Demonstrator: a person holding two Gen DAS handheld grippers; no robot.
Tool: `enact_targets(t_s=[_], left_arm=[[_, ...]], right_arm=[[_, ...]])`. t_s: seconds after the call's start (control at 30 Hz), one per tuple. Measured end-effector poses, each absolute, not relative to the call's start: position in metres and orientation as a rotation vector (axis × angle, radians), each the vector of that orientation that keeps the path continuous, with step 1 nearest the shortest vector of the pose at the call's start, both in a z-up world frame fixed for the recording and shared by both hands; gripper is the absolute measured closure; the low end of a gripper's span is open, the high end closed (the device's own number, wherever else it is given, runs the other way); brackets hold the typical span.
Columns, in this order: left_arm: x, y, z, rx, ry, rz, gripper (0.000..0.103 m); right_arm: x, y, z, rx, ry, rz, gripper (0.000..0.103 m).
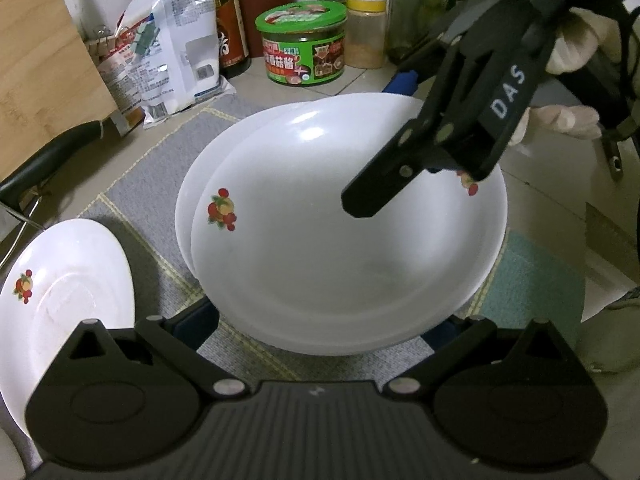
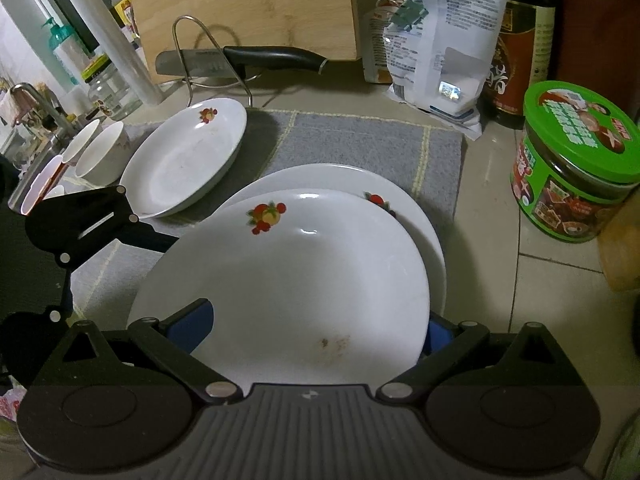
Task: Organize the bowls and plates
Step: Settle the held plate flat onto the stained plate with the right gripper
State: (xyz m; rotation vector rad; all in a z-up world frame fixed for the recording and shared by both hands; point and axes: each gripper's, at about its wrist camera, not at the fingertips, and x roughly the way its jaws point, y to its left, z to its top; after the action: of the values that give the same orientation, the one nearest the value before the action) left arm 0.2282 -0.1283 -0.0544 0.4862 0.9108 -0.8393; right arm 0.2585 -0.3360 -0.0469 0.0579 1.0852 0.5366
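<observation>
Both grippers, right gripper (image 2: 312, 328) and left gripper (image 1: 320, 328), spread wide astride the top plate (image 2: 288, 280), mid-frame, nested on lower plate (image 2: 434, 248), likely to square the stack.

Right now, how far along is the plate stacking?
Done: nothing fully stacked. In hand: the top plate sits off-centre on the lower plate, with the right gripper around its near rim. Left: the single plate and the small bowls still apart.

two stacked white plates (image 2: 288, 280), third plate (image 2: 184, 160) beside
</observation>
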Motion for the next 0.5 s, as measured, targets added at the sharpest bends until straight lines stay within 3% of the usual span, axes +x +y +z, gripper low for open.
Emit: enact_targets(t_s=[0.5], left_arm=[[0.2264,-0.1273,-0.056,0.503,0.918,-0.835,0.001]], right_arm=[[0.2507,-0.3398,-0.0415,0.056,1.074,0.518,0.0]])
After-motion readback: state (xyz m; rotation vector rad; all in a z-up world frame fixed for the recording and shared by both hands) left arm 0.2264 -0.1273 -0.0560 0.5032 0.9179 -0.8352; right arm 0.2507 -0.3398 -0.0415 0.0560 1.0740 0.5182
